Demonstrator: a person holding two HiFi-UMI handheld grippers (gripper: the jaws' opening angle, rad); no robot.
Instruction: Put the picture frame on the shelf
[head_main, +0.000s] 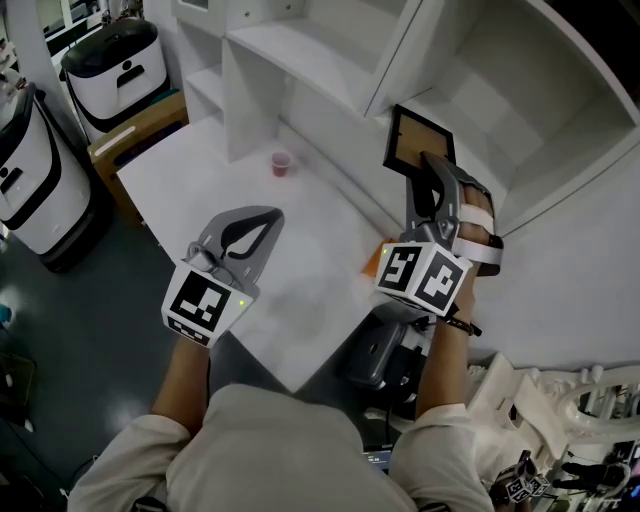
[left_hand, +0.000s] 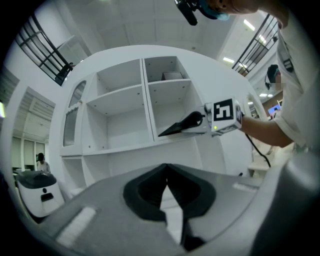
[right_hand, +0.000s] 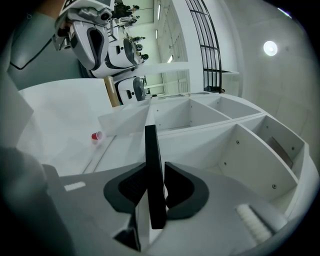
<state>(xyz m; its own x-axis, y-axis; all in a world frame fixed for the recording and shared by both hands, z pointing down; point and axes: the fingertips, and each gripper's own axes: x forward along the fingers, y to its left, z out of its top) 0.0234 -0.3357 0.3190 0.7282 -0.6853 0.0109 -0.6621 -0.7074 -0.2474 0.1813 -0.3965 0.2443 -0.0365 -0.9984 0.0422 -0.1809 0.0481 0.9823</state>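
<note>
A black picture frame (head_main: 418, 140) with a tan panel stands at the mouth of a compartment of the white shelf unit (head_main: 520, 110). My right gripper (head_main: 426, 166) reaches level toward it. In the right gripper view the picture frame (right_hand: 152, 150) is seen edge-on, upright between the jaws of the right gripper (right_hand: 155, 168). A thin gap shows beside the right pad, so the jaws stand slightly open around it. My left gripper (head_main: 266, 216) hovers over the white table (head_main: 200, 180), shut and holding nothing. From the left gripper (left_hand: 166, 168) I see the shelf (left_hand: 125, 95) ahead.
A small red cup (head_main: 281, 163) lies on the table near the shelf's foot, also the red cup (right_hand: 97, 135) at left. White rounded machines (head_main: 112, 68) stand on the floor at far left. A dark device (head_main: 376, 350) sits below the table's near edge.
</note>
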